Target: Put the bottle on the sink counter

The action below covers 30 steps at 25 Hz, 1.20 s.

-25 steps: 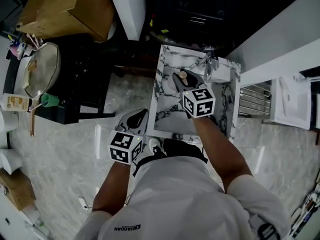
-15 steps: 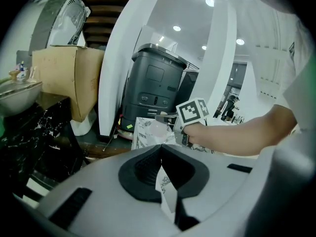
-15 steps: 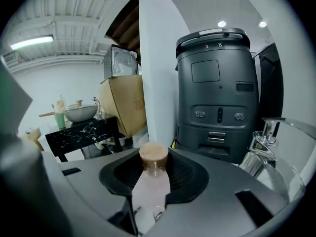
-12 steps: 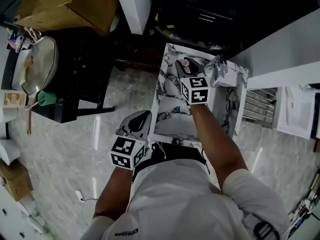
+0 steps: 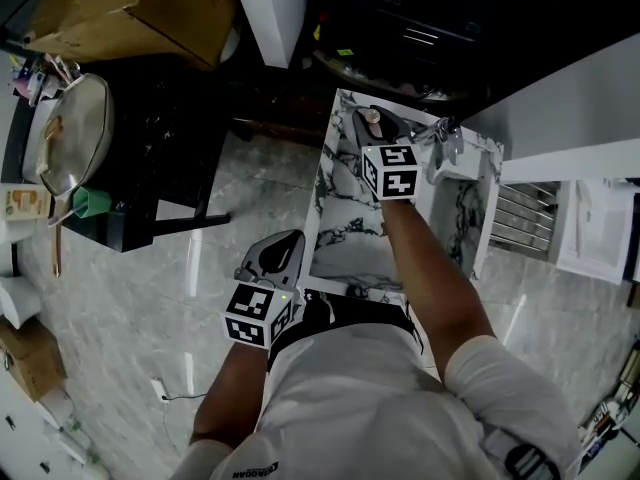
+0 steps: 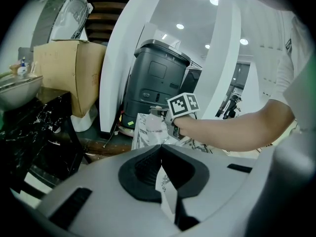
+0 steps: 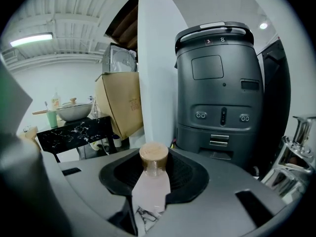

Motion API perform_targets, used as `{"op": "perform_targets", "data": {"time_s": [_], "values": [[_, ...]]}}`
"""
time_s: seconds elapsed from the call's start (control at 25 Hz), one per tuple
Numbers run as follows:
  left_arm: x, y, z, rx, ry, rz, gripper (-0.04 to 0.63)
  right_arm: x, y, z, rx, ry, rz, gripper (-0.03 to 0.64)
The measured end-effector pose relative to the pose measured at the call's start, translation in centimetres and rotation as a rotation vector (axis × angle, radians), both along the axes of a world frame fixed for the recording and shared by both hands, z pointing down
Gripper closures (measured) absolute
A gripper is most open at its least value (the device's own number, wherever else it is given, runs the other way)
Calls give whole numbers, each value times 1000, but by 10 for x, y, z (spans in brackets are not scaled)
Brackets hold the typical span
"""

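My right gripper (image 5: 373,125) is shut on a pale pink bottle (image 7: 152,181) with a brown cap (image 7: 153,153), held upright. In the head view it hangs over the far end of the white marble sink counter (image 5: 340,238), left of the chrome faucet (image 5: 447,140). Whether the bottle's base touches the counter is hidden. My left gripper (image 5: 288,243) hangs shut and empty over the floor, just left of the counter's near corner. From the left gripper view the bottle (image 6: 154,125) shows beside the right gripper's marker cube (image 6: 182,105).
A sink basin (image 5: 456,200) lies right of the faucet. A dark grey machine (image 7: 219,83) and a white pillar (image 7: 155,68) stand behind the counter. At left a black marble table (image 5: 150,138) carries a metal bowl (image 5: 65,133) and a green cup (image 5: 90,202); a cardboard box (image 5: 130,8) stands beyond it.
The right gripper has carried the bottle farther along the counter toward its far end. The left gripper has dropped back slightly toward the person.
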<state>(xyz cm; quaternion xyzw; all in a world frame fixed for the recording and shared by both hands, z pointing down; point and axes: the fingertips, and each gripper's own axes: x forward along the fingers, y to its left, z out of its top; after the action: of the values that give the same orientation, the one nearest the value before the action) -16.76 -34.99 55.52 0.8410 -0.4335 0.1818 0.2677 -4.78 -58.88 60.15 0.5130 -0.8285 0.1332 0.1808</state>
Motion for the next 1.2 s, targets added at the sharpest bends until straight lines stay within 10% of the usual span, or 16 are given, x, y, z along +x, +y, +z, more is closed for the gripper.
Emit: {"op": "perform_targets", "data": {"time_s": [1.2], "values": [[-10, 0, 10, -20, -19, -18, 581, -4, -16, 28, -14, 29, -18, 459]]}}
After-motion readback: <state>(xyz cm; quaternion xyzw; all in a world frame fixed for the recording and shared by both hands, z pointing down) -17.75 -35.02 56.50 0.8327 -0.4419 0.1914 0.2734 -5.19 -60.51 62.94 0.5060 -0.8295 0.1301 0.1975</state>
